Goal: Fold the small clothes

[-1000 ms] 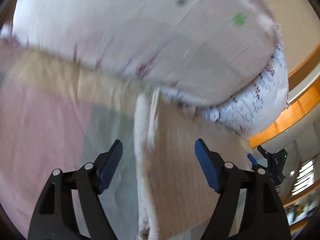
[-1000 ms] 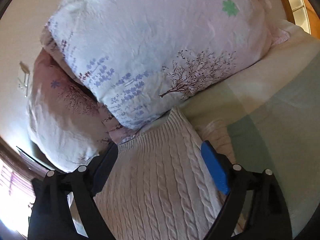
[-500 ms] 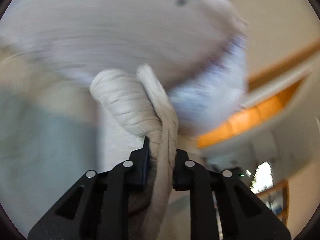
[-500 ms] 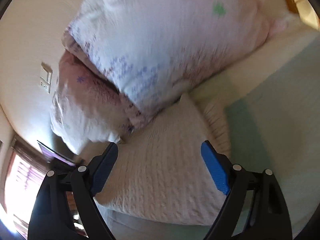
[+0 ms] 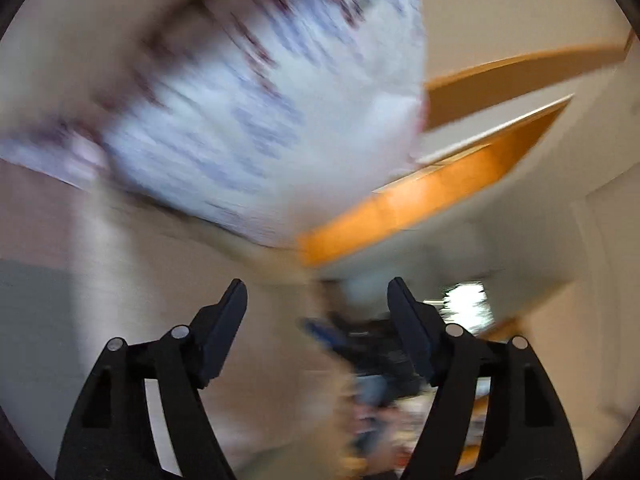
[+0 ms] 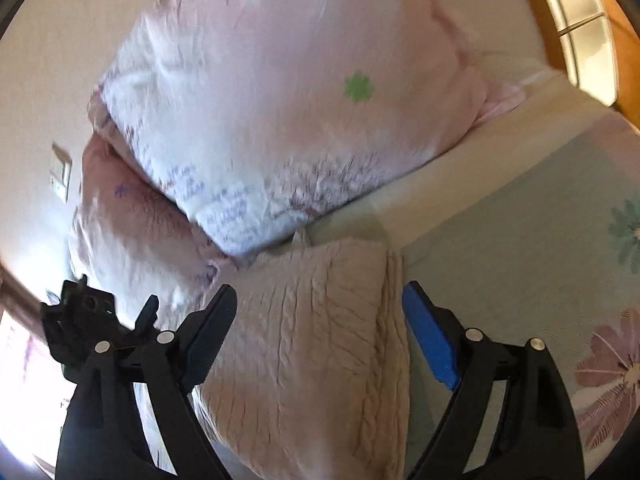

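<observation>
A cream cable-knit sweater lies folded on the bed, its far edge against the pillows. My right gripper is open and empty, hovering just above the sweater with a finger on each side of it. My left gripper is open and empty; its view is heavily blurred and no sweater shows between its fingers. The left gripper also shows in the right wrist view, left of the sweater.
Two floral pillows are stacked at the head of the bed. A green and pink flowered bedspread spreads to the right. An orange wooden frame and a beige wall stand behind. A blurred pillow fills the left view.
My left gripper was shut on a fold of the sweater half a second ago; it has let go, opened and swung right. The right gripper has pulled back, staying open.
</observation>
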`<state>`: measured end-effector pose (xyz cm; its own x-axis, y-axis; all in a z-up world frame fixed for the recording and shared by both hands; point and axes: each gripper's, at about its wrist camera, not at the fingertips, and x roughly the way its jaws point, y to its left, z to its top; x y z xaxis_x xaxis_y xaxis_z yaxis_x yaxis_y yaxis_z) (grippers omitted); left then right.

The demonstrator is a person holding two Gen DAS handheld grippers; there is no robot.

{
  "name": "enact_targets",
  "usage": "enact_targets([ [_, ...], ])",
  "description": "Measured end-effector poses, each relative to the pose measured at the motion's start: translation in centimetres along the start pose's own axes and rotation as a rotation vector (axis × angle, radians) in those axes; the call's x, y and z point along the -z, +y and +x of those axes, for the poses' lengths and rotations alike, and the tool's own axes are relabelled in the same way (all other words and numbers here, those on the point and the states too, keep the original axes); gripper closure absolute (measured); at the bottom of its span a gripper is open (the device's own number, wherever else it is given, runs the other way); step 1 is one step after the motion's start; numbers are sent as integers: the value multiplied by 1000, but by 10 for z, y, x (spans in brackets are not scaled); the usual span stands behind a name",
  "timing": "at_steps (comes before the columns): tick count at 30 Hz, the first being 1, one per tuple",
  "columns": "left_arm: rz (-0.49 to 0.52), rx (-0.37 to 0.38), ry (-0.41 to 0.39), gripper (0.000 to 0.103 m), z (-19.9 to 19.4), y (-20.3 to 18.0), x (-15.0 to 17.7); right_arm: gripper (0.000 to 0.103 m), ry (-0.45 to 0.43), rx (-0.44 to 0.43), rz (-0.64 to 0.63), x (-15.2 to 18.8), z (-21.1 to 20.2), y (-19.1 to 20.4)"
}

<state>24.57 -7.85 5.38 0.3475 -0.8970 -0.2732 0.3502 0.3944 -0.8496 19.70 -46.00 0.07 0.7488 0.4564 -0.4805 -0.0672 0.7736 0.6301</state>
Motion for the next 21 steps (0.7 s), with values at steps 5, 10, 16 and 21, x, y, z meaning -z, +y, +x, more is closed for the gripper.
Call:
enact_targets([
  [5, 39, -243, 89, 27, -2, 31, 18, 23, 114, 40, 30, 2, 32, -7],
  [10, 51, -329, 171, 24, 27, 44, 31, 19, 199, 13, 81, 9, 56, -15],
  [16, 90, -391, 219, 20, 75, 43, 43, 18, 236, -18, 9, 10, 56, -14],
  [21, 68, -359, 180, 43, 86, 45, 41, 62, 254, -89, 29, 14, 54, -19],
])
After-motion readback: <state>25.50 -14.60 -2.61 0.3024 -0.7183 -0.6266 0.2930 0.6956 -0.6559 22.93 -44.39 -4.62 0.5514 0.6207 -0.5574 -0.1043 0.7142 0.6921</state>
